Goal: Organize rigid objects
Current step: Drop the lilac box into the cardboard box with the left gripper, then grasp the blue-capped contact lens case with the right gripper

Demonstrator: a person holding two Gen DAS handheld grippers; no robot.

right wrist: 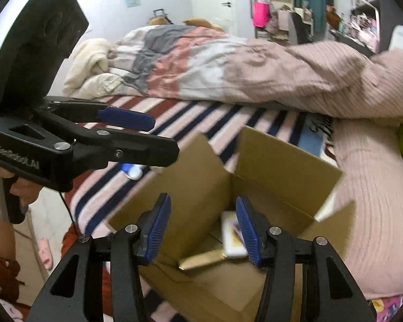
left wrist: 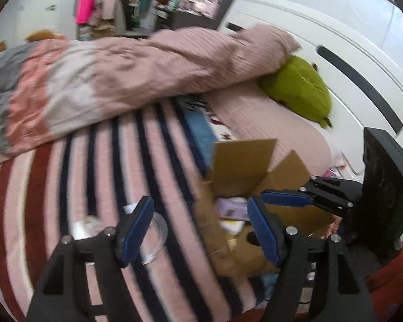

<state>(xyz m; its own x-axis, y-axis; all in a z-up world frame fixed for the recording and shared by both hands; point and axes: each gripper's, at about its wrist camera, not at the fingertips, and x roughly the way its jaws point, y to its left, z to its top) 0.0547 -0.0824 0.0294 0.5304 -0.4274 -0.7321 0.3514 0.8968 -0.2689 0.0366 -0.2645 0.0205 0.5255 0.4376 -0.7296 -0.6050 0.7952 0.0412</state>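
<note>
An open cardboard box [right wrist: 268, 166] sits on the striped bed; it also shows in the left wrist view [left wrist: 244, 161]. Inside lie a white flat packet [right wrist: 232, 238] and a gold flat item [right wrist: 201, 261]. My right gripper [right wrist: 202, 230] is open and empty, just above the box opening. My left gripper [left wrist: 200, 230] is open and empty, over the bed beside the box's left wall. A clear round lid-like object [left wrist: 155, 238] lies on the bed under the left fingers. A small blue-and-white object [right wrist: 133, 170] lies on the bed.
A pink, grey and white duvet [left wrist: 107, 80] is bunched across the bed behind the box. A pink pillow [right wrist: 373, 201] lies right of the box, a green plush [left wrist: 298, 88] by the white headboard [left wrist: 335, 40]. Shelves stand at the far wall.
</note>
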